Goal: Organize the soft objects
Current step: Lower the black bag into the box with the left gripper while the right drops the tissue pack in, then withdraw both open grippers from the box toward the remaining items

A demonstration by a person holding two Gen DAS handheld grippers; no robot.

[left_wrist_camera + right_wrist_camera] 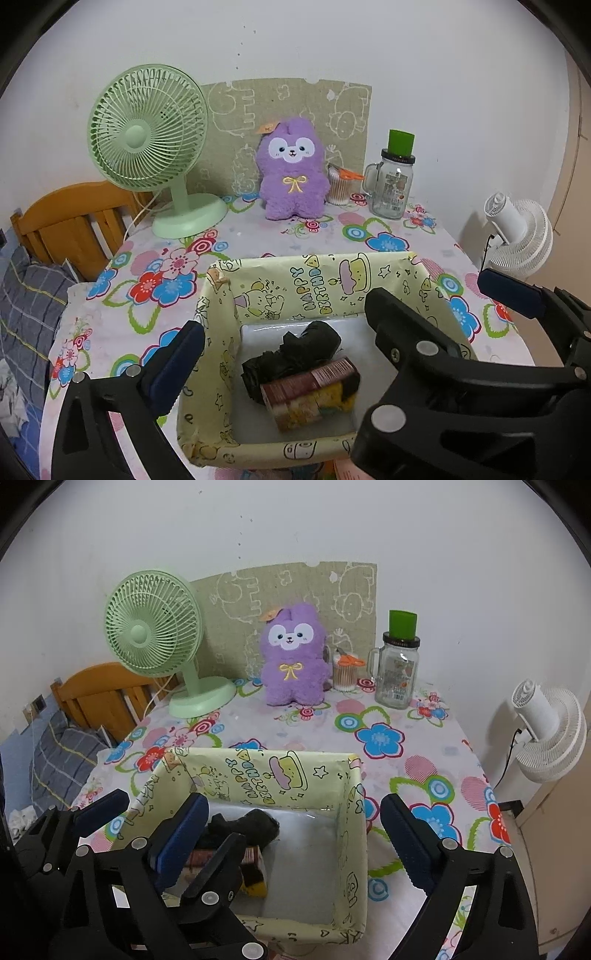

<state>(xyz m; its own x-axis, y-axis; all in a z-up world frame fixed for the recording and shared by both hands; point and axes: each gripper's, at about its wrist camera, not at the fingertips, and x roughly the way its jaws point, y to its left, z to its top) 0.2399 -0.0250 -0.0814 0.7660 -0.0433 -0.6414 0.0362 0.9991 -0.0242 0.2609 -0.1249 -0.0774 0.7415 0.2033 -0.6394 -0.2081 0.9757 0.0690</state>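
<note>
A fluffy purple plush rabbit [293,173] with a white face and a yellow embroidered bow stands upright at the back of the floral tabletop [391,236]. Nearer, an open pale yellow box [295,280] printed with birthday cartoons holds a crumpled black cloth bundle [310,343] touching a yellow sponge in a maroon wrapper [314,395].

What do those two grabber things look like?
Both are black plastic clamps with two long fingers each. The left gripper and the right gripper have dark blue ridged rubber pads on the fingertips. Round silver rivets dot the black frames, which have cut-out holes. No cables or sleeves show.
</note>
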